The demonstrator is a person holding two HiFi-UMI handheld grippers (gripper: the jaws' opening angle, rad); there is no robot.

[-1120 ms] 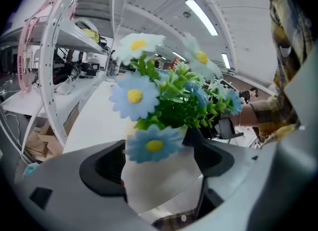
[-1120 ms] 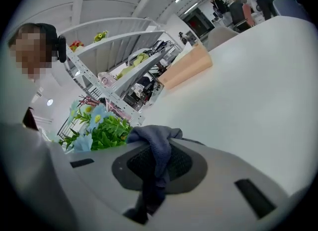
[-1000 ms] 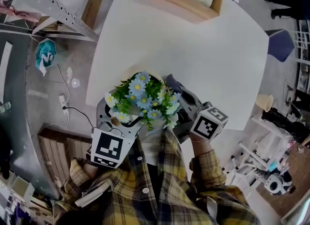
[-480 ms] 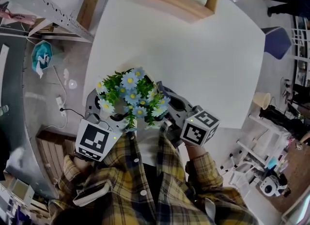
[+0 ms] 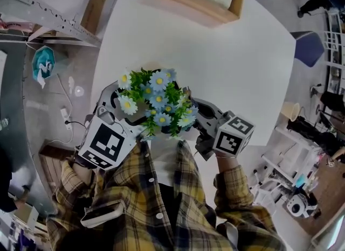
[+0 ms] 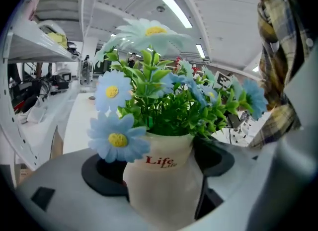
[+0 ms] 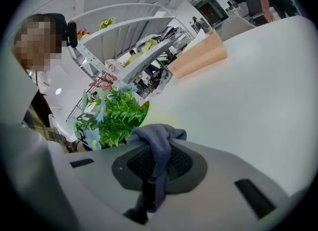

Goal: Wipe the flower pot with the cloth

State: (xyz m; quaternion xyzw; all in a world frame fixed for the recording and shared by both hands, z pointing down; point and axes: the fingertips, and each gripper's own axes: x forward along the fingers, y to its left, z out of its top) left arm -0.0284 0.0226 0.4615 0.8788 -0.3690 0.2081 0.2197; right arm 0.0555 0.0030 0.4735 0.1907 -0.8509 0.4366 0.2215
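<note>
Left gripper view: left claw (image 6: pixel 159 173) clamps flower pot (image 6: pixel 164 195) (right claw (image 7: pixel 154 168) pinches cloth (image 7: pixel 158 140)).

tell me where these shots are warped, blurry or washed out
Left gripper view: fisheye bends the ceiling lights, pot sharp, top flower pale and soft. Right gripper view: dark rounded corners, cloth crisp. Head view: table nearly blown white.

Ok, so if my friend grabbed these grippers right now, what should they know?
Left gripper: shut on the white flower pot, blue daisies upright.
Right gripper: shut on the grey-blue cloth, beside the daisies, at the near edge of the white table.
Done: both things are gripped.
Left: the cloth isn't seen touching the flower pot; bring it over and wipe all round.
</note>
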